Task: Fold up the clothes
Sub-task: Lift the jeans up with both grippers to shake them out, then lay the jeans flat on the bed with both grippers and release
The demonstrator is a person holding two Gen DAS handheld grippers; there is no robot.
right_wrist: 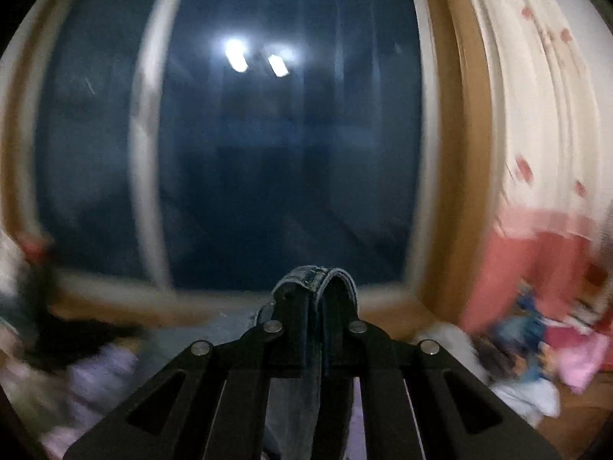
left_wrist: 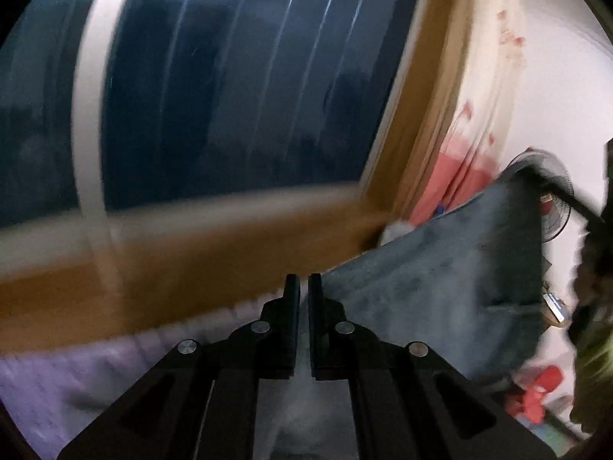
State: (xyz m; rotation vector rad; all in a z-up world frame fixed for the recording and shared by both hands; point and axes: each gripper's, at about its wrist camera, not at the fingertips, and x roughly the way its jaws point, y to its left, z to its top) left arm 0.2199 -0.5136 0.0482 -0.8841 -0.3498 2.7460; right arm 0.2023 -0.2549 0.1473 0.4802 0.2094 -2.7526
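Handling a grey-blue denim garment [left_wrist: 440, 291], likely jeans: fairly heavy for clothing, stiff along its seams, limp across the panels, neither slippery nor fragile. Hangs stretched in the air between the two tools, above a lilac bedspread [left_wrist: 57, 379]. Right gripper [right_wrist: 315, 299] clamped shut on a thick stitched band of the denim, which loops over the fingertips and looks like a waistband or hem; a good hold, since the doubled seam should not slide out. Left gripper [left_wrist: 303, 287] nearly closed, only a narrow slit between the fingers, with pale cloth running up into that slit from below; probably pinching an edge of the same garment, though the blur leaves the bite itself unclear. Best taken at seams and corners, never mid-panel, where the weight would sag. Below, soft quilted bedding, likely giving under a pressed fold. Beyond, a dark night window [right_wrist: 291, 153] in a white frame with wooden trim, a cream-and-pink flowered curtain [right_wrist: 536, 153], a standing fan [left_wrist: 551, 195], and a blurred pile of coloured clothes [right_wrist: 536, 349] at the right.
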